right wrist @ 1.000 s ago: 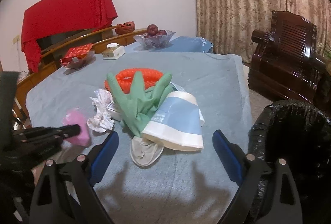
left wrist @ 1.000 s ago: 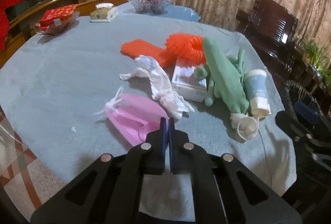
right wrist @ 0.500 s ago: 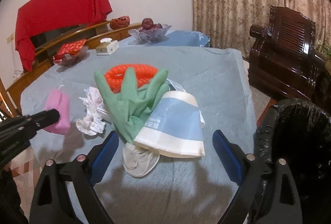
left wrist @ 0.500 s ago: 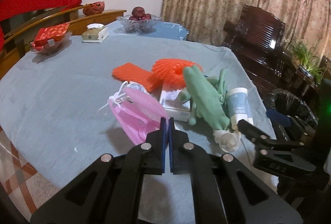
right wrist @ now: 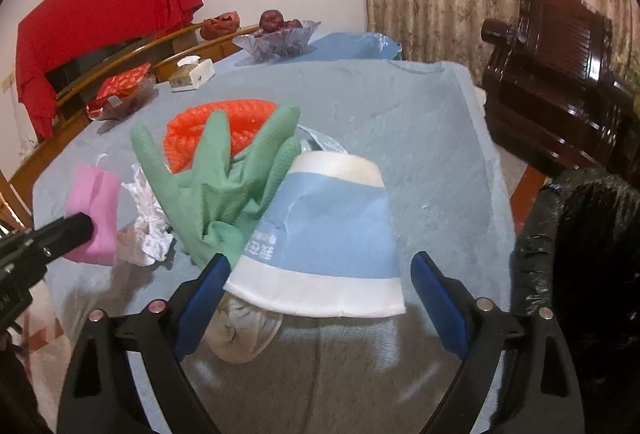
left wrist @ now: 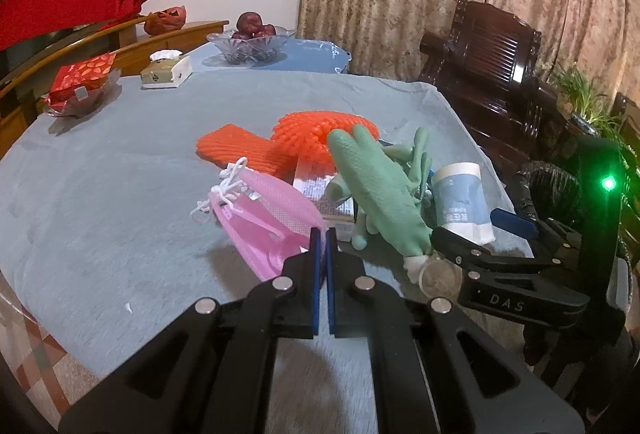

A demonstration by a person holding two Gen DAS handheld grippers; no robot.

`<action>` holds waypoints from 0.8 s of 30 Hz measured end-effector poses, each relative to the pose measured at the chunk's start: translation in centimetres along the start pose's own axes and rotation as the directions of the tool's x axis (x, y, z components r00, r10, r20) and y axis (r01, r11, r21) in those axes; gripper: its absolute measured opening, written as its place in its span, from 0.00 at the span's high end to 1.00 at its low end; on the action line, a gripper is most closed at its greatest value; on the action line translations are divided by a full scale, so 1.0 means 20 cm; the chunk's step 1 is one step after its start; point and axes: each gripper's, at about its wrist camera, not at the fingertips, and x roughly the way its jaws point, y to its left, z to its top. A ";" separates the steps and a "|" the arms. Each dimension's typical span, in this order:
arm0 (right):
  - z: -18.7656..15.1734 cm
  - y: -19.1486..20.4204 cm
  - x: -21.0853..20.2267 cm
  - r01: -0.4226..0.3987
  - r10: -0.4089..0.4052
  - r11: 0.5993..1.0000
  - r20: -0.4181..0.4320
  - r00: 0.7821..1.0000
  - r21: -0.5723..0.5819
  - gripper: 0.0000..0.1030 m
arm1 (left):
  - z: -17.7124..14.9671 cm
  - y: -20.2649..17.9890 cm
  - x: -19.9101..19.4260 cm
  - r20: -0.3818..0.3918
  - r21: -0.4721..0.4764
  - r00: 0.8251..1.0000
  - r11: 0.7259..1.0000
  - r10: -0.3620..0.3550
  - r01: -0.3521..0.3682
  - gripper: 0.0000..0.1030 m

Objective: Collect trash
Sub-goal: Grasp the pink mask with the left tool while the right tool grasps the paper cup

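Note:
My left gripper [left wrist: 322,240] is shut on a pink mesh bag [left wrist: 267,218] and holds it lifted above the blue tablecloth; the bag also shows in the right wrist view [right wrist: 95,211]. My right gripper [right wrist: 320,274] is open, its fingers on either side of a blue-and-white paper cup [right wrist: 326,242] lying on its side. The cup rests against green rubber gloves [right wrist: 216,189], with orange foam netting [right wrist: 222,123] behind them and crumpled white paper [right wrist: 150,222] to the left. A black-lined trash bin [right wrist: 580,254] stands off the table's right edge.
A small white box [left wrist: 322,193] lies under the gloves. At the table's far side are a glass fruit bowl [left wrist: 250,43], a tissue box [left wrist: 166,73] and a red snack dish [left wrist: 82,83]. A dark wooden armchair [right wrist: 556,73] stands to the right.
My left gripper has lifted the pink mesh bag off the cloth and carried it right, toward the pile. My right gripper has moved forward so its open fingers flank the paper cup.

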 end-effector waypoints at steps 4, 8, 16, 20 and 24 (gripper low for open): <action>0.01 -0.01 0.00 -0.051 0.051 0.999 -0.012 0.999 0.002 0.32 | 0.00 -0.01 0.01 -0.005 0.008 1.000 1.000 -0.004 0.004 0.98; 0.02 -0.02 -0.02 -0.074 0.074 0.997 -0.007 0.997 -0.006 0.45 | 0.00 -0.02 0.01 -0.002 0.014 1.000 1.000 -0.007 0.007 0.98; 0.04 -0.04 -0.14 -0.094 0.094 0.995 0.036 0.995 0.010 0.49 | 0.04 -0.06 -0.05 0.026 0.030 1.000 1.000 -0.010 0.009 0.98; 0.06 -0.05 -0.22 -0.094 0.094 0.996 0.069 0.993 0.007 0.49 | 0.07 -0.10 -0.10 0.053 0.046 0.998 0.999 -0.025 0.023 0.98; 0.09 -0.07 -0.31 -0.092 0.090 0.996 0.108 0.990 0.005 0.49 | 0.11 -0.15 -0.15 0.083 0.064 0.995 0.997 -0.046 0.041 0.98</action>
